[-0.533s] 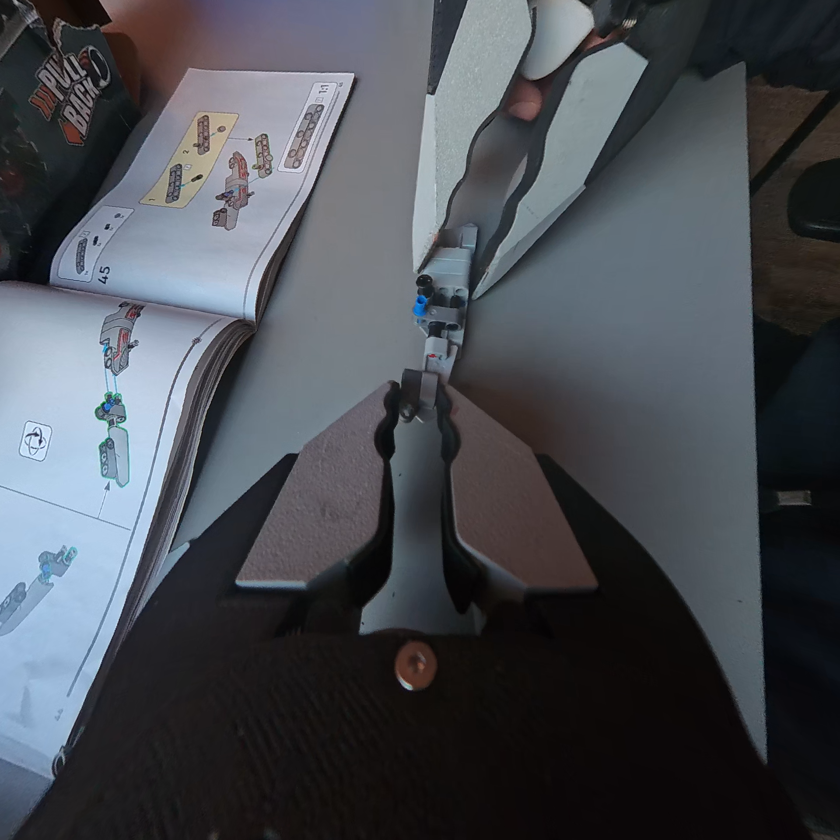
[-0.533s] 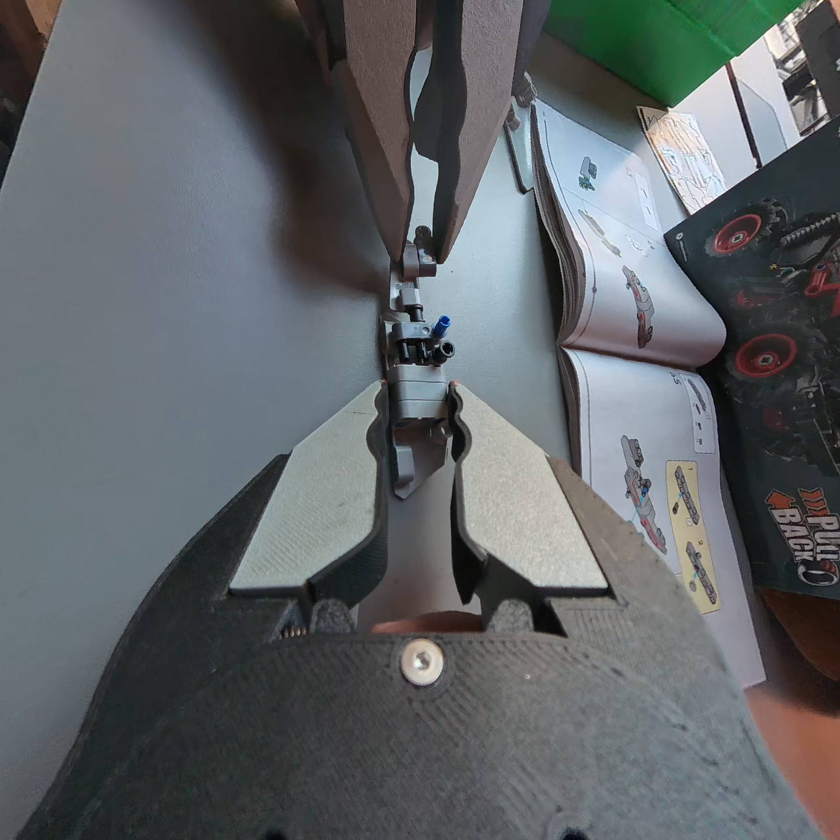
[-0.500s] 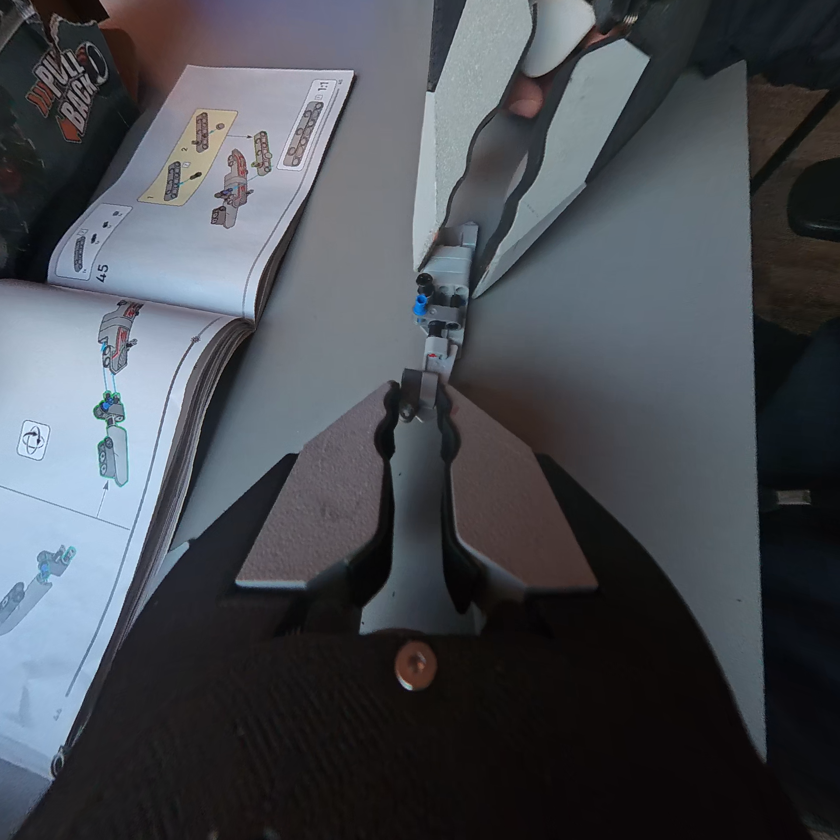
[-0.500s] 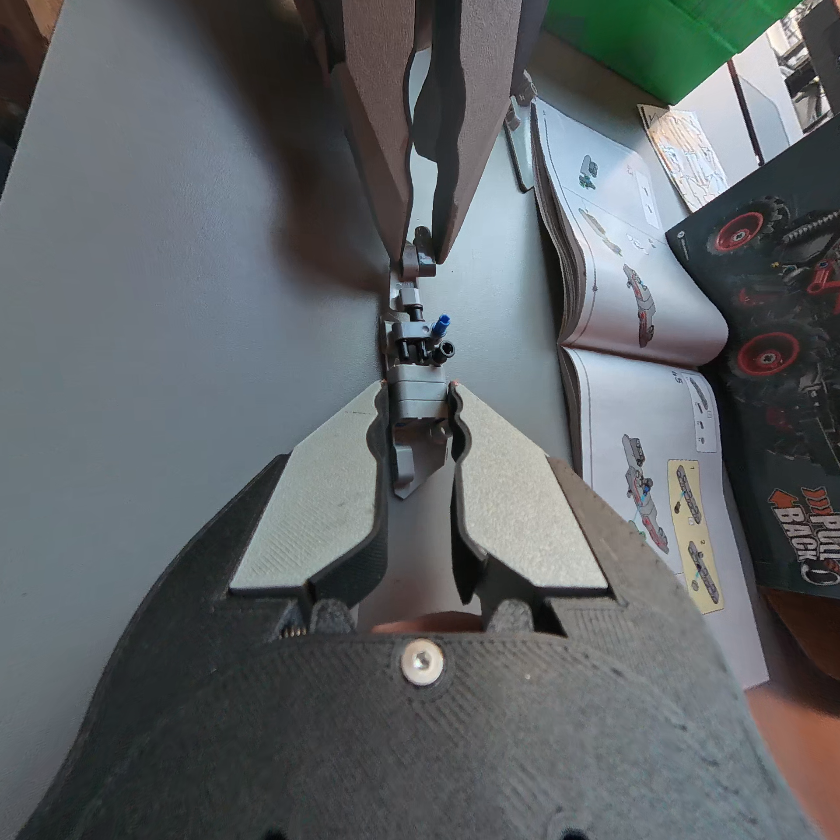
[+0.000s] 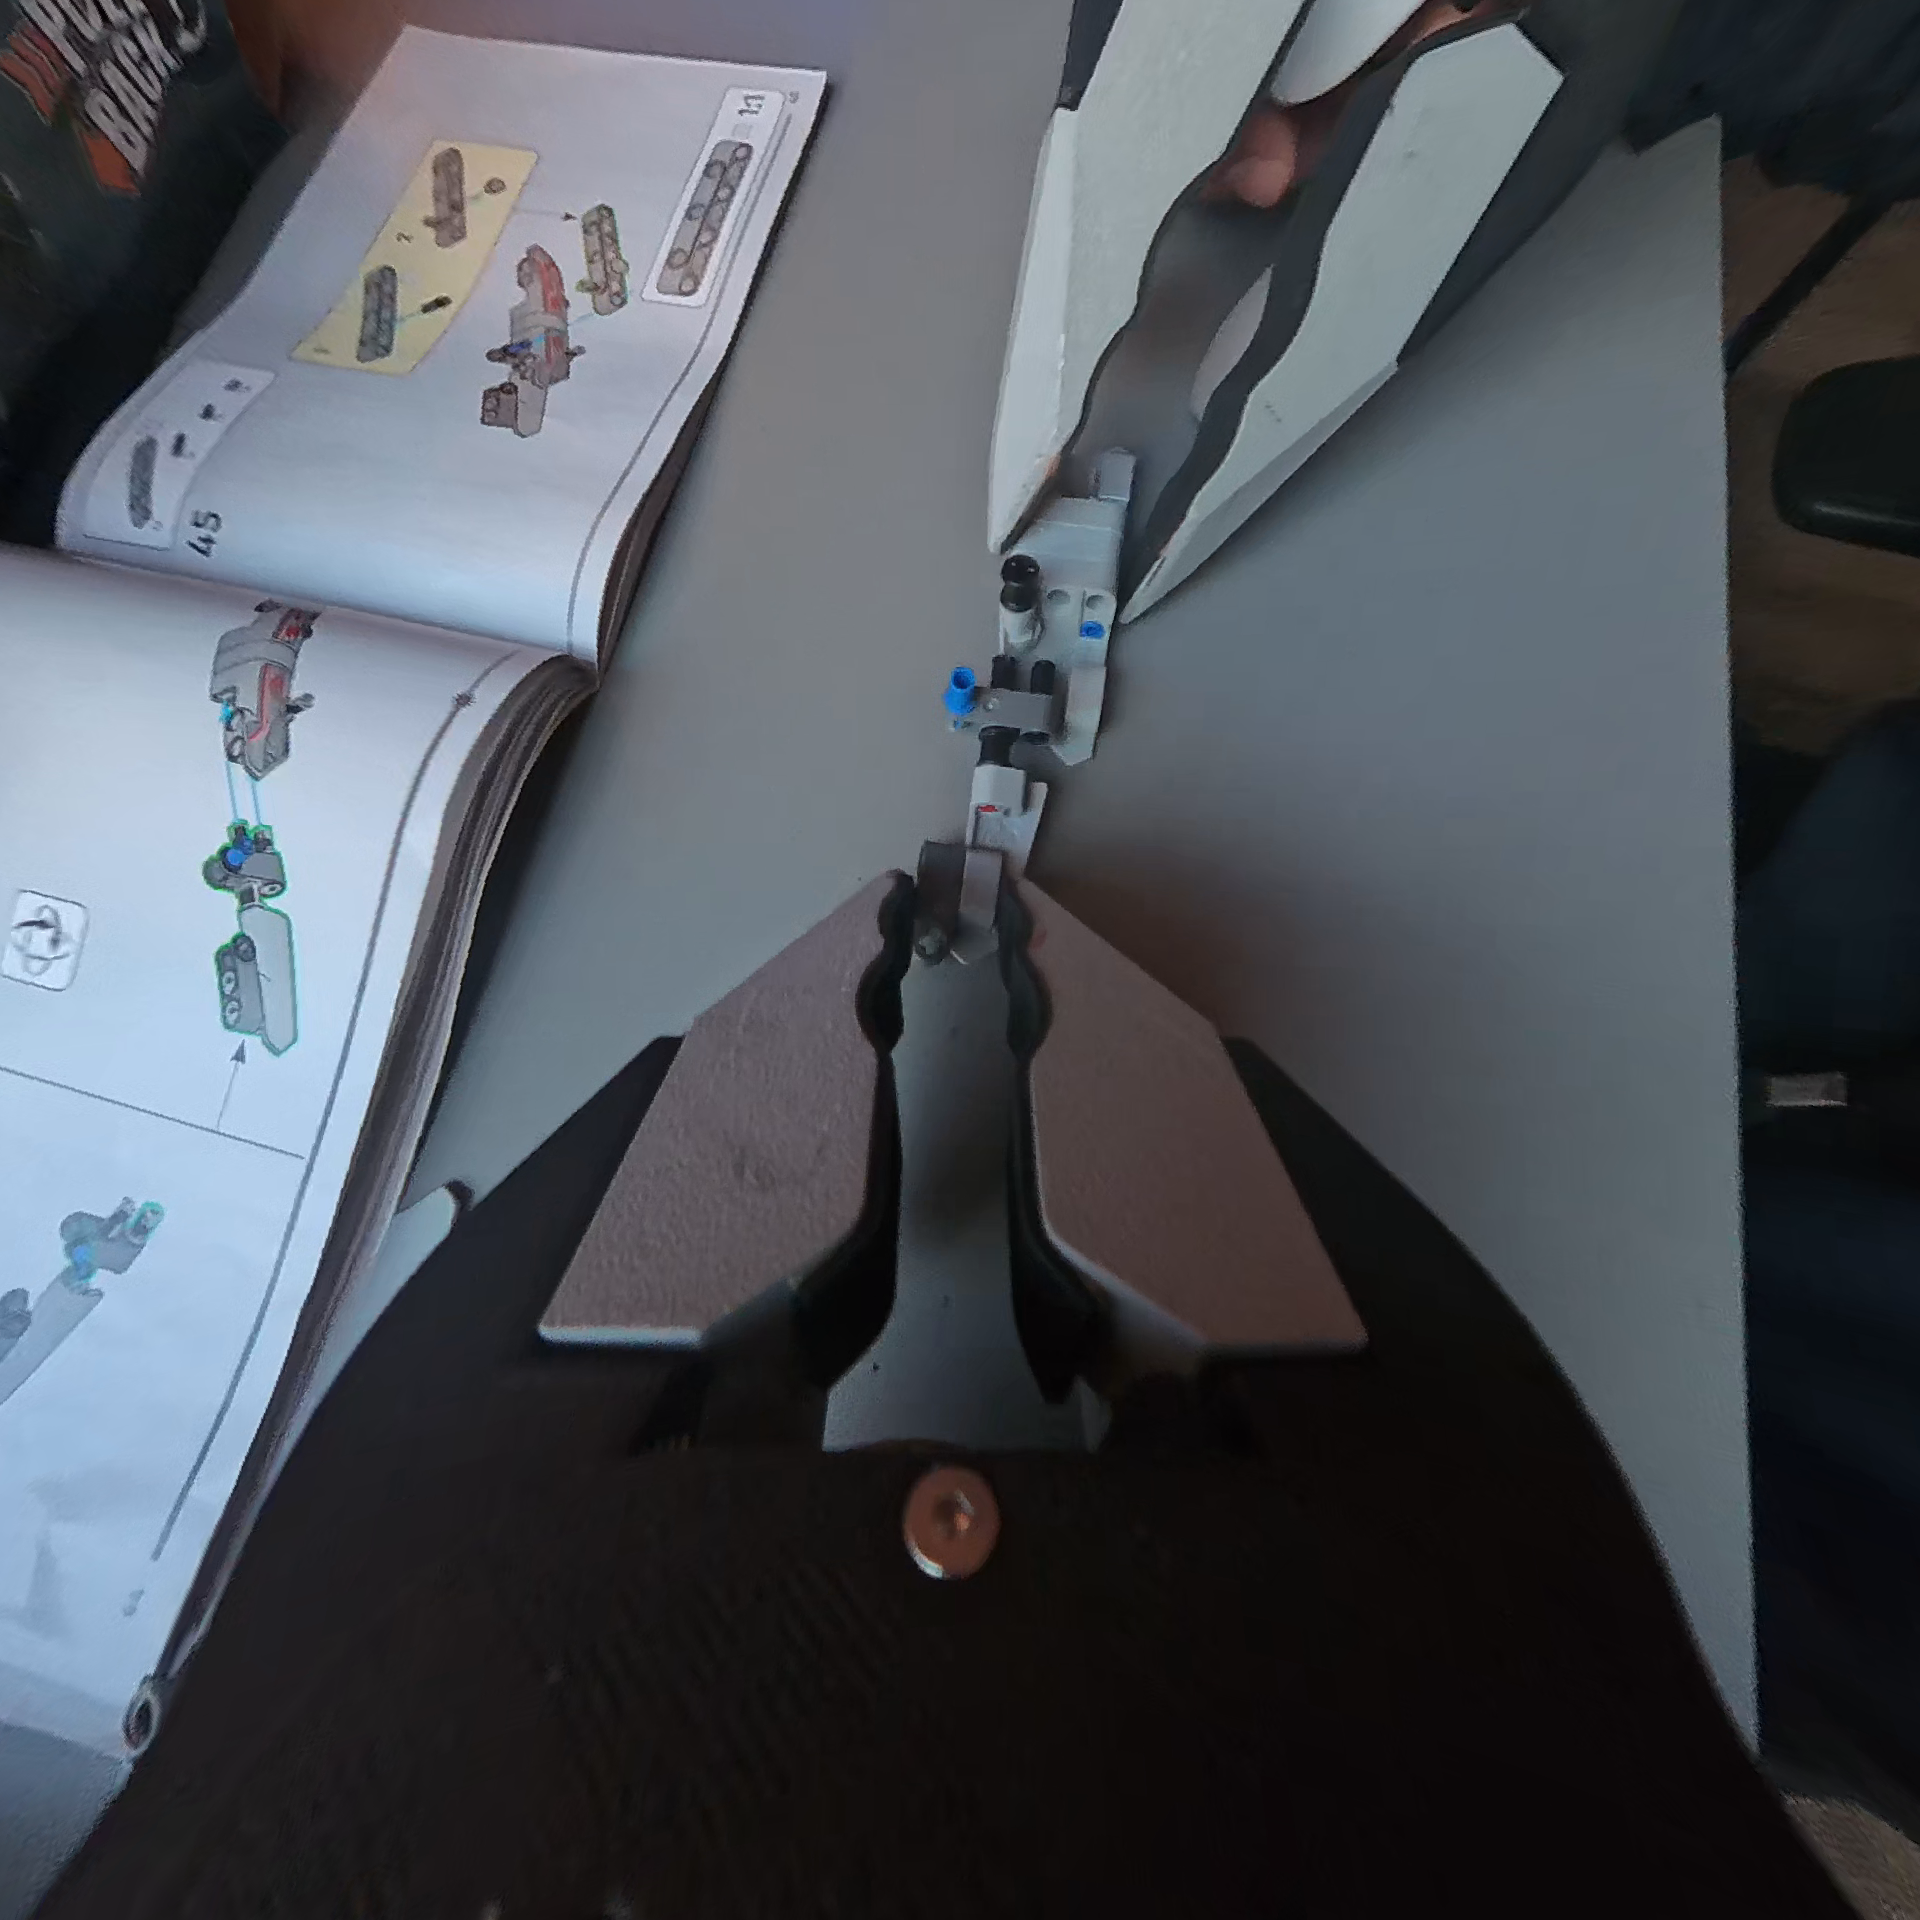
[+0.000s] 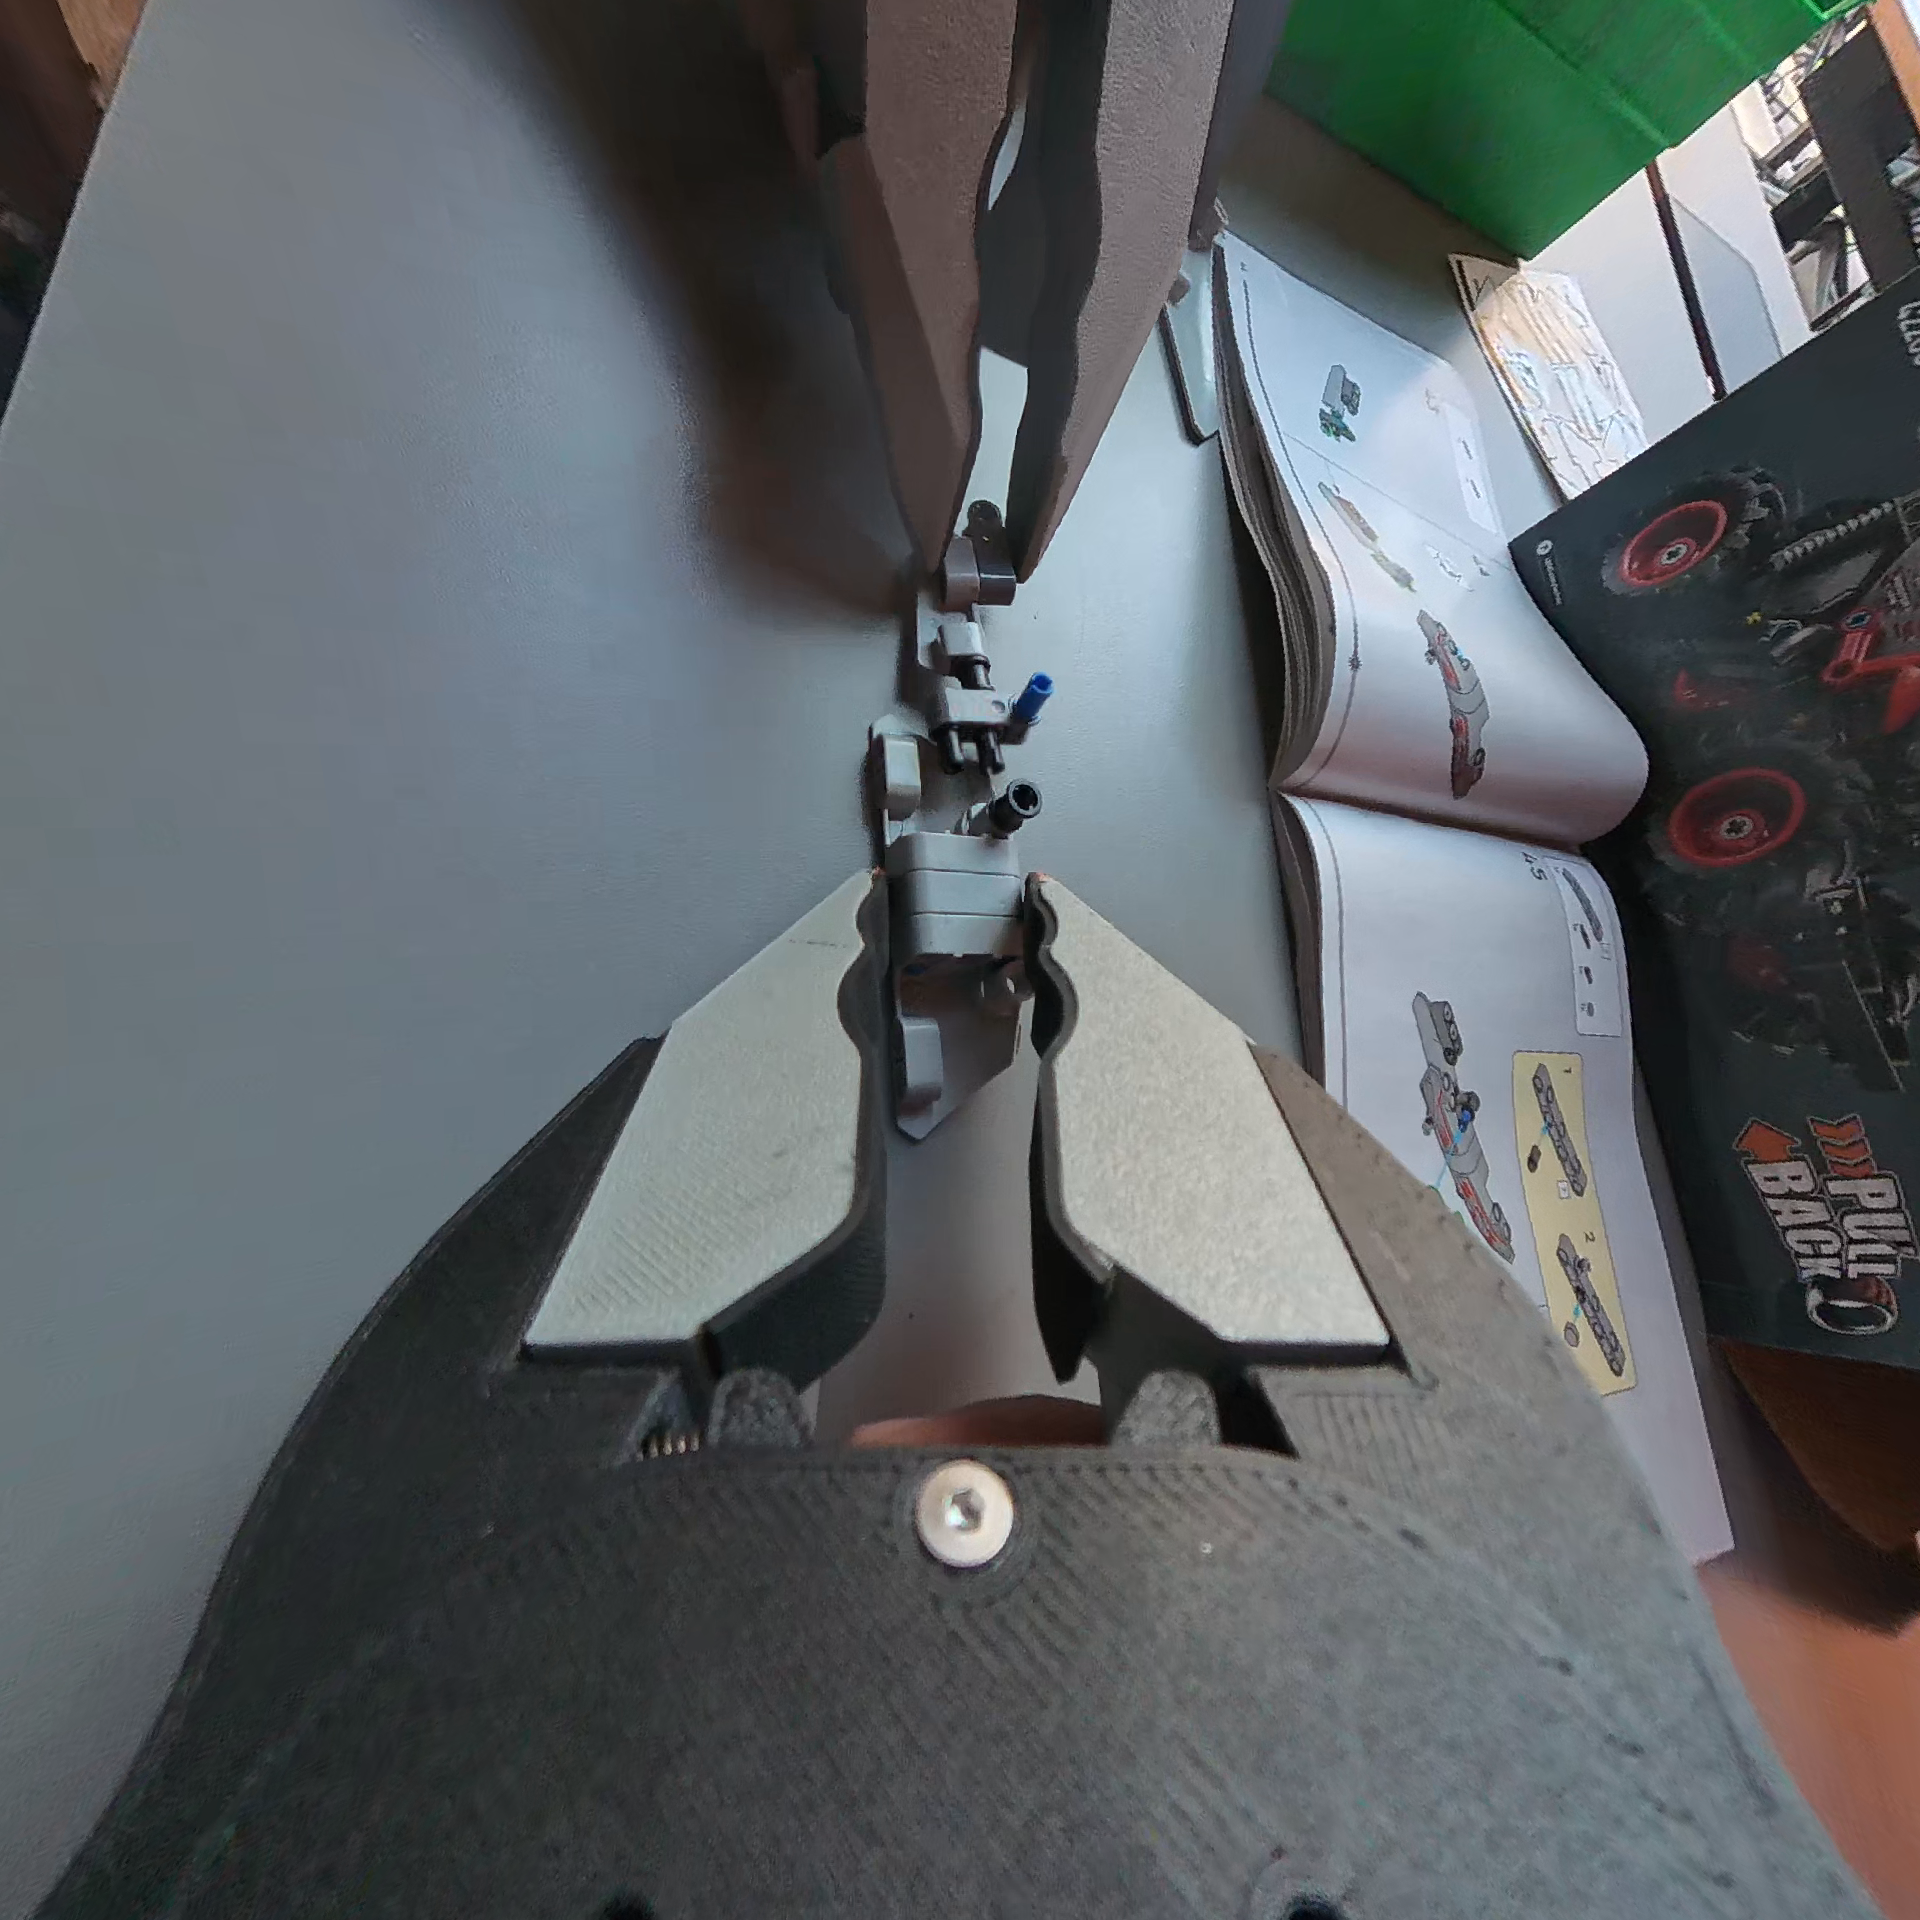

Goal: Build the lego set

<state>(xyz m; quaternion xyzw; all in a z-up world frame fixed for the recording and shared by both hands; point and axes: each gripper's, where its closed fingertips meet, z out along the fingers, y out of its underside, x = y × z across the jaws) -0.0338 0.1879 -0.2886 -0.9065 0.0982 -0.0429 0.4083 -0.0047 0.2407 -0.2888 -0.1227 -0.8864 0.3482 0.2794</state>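
Left wrist view: left gripper (image 5: 961, 920) pinching small connector piece (image 5: 968, 902); right gripper (image 6: 951, 914) clamped on grey lego assembly (image 6: 951, 894), above table (image 6: 416, 623). Risk: misaligned pins, piece twisting free, dropping beside open booklet (image 5: 343, 416).

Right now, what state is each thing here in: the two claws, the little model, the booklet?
Left gripper: shut on the connector piece.
Right gripper: shut on the grey lego assembly.
Grey lego assembly: held off the table, between both grippers.
Instruction booklet: lying open.
Lego box: lying flat beside the booklet.
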